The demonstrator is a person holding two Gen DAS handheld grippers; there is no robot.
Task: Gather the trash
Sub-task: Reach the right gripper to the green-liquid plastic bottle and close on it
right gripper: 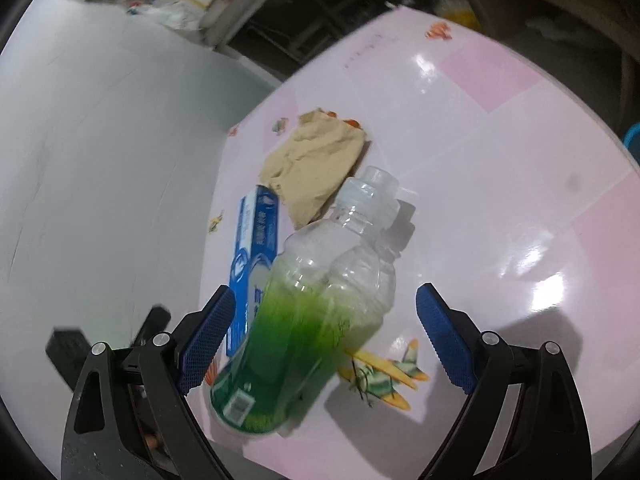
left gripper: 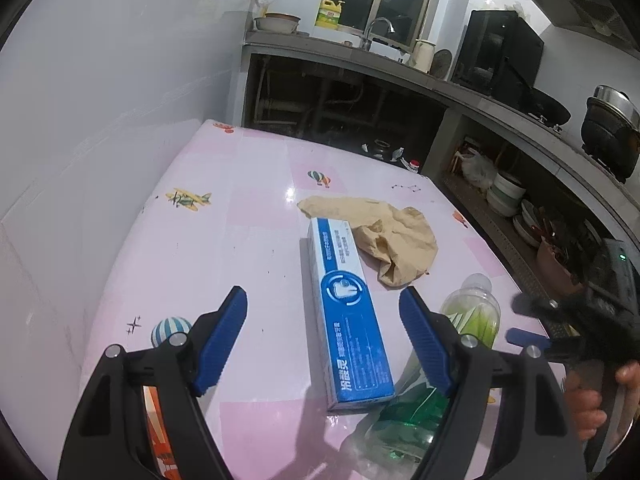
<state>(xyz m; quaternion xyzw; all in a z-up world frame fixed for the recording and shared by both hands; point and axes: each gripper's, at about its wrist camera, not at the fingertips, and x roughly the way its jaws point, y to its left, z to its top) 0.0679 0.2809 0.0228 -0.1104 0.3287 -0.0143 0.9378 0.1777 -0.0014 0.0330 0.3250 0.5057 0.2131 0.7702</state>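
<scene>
Left gripper (left gripper: 322, 312): jaws wide, over the long blue-and-white cardboard box (left gripper: 348, 316). Right gripper (right gripper: 324, 332): jaws wide, flanking the green-labelled clear plastic bottle (right gripper: 312, 312), gripping nothing.

At the bottom of the frame the left gripper (left gripper: 322, 314) stands wide open above a pink patterned tabletop (left gripper: 240, 240). Between its blue fingers (left gripper: 224, 340) lies a long blue-and-white cardboard box (left gripper: 346, 312), untouched. A crumpled tan paper bag (left gripper: 392, 236) sits centre-right, a clear green-labelled plastic bottle (left gripper: 476, 308) lower right.

Home kitchen: sink tap (left gripper: 378, 28) by window, wok (left gripper: 550, 108) & pot (left gripper: 610, 128) on counter, dishes (left gripper: 508, 194) below.
</scene>
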